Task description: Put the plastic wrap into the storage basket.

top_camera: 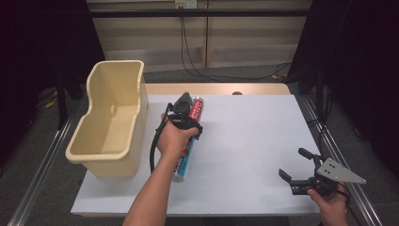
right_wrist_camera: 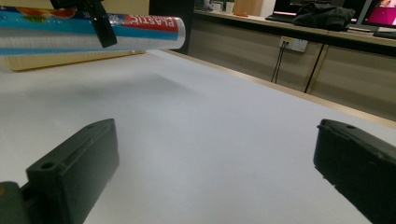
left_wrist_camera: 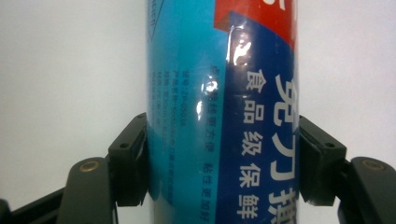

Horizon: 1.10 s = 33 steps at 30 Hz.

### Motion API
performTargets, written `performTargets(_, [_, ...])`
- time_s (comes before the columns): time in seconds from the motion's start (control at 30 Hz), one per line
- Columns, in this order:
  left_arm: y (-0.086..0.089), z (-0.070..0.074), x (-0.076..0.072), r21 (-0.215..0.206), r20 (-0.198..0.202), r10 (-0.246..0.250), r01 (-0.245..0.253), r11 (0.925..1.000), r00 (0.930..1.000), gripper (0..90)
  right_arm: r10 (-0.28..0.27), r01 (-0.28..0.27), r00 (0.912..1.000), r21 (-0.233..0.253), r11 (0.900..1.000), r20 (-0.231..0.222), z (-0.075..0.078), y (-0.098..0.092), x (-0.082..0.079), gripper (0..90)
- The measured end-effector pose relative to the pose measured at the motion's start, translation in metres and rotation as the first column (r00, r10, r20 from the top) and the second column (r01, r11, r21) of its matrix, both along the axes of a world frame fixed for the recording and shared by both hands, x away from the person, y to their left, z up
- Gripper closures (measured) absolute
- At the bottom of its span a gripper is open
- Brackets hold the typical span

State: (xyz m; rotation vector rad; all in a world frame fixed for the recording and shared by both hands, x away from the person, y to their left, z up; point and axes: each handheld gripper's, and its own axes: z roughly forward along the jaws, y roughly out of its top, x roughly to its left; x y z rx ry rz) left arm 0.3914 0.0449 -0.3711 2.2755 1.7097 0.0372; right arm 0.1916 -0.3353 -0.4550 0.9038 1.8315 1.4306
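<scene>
A long roll of plastic wrap is pinched in the left gripper, off the table.

Nearest, the right gripper (top_camera: 301,170) waits with its jaws wide apart and nothing in them. Farther off, the left gripper (top_camera: 183,113) squeezes the plastic wrap roll (top_camera: 188,141) around its middle, a jaw on each side. The roll looks light, stiff and shiny, so it may slip; the middle seems a good place to hold. Its long way runs across the jaws, far end pointing away, beside the cream bin (top_camera: 110,120).
</scene>
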Motion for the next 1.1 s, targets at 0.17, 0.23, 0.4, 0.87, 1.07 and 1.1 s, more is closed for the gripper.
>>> performTargets(0.17, [0.005, 0.012, 0.001, -0.002, -0.004, 0.007, -0.007, 1.0000, 1.0000, 32.2, -0.003, 0.003, 1.0000, 0.002, 1.000, 0.001, 0.000, -0.001, 0.000, 0.0])
performTargets(0.23, [0.007, 0.015, 0.002, 0.006, -0.004, 0.011, -0.011, 0.9999, 0.9999, 32.2, -0.002, 0.002, 1.0000, 0.002, 1.000, 0.003, 0.001, -0.001, 0.000, 0.0])
performTargets(0.4, [0.012, 0.027, 0.002, 0.008, 0.006, 0.019, -0.019, 0.9998, 0.9998, 32.2, -0.002, 0.002, 1.0000, 0.003, 1.000, 0.004, 0.001, 0.000, 0.000, 0.0])
performTargets(0.87, [0.023, 0.057, 0.002, -0.004, 0.017, 0.034, -0.033, 0.9994, 0.9993, 32.1, -0.006, 0.006, 1.0000, 0.008, 1.000, -0.002, 0.000, -0.001, 0.000, 0.0])
performTargets(1.07, [0.030, 0.069, 0.002, 0.000, 0.025, 0.056, -0.056, 0.9984, 0.9981, 32.2, -0.007, 0.007, 1.0000, 0.008, 1.000, -0.003, 0.001, -0.001, 0.000, 0.0])
performTargets(1.1, [0.031, 0.070, 0.002, 0.001, 0.025, 0.061, -0.061, 0.9981, 0.9978, 32.1, -0.009, 0.009, 1.0000, 0.011, 1.000, -0.002, 0.001, -0.001, 0.000, 0.0])
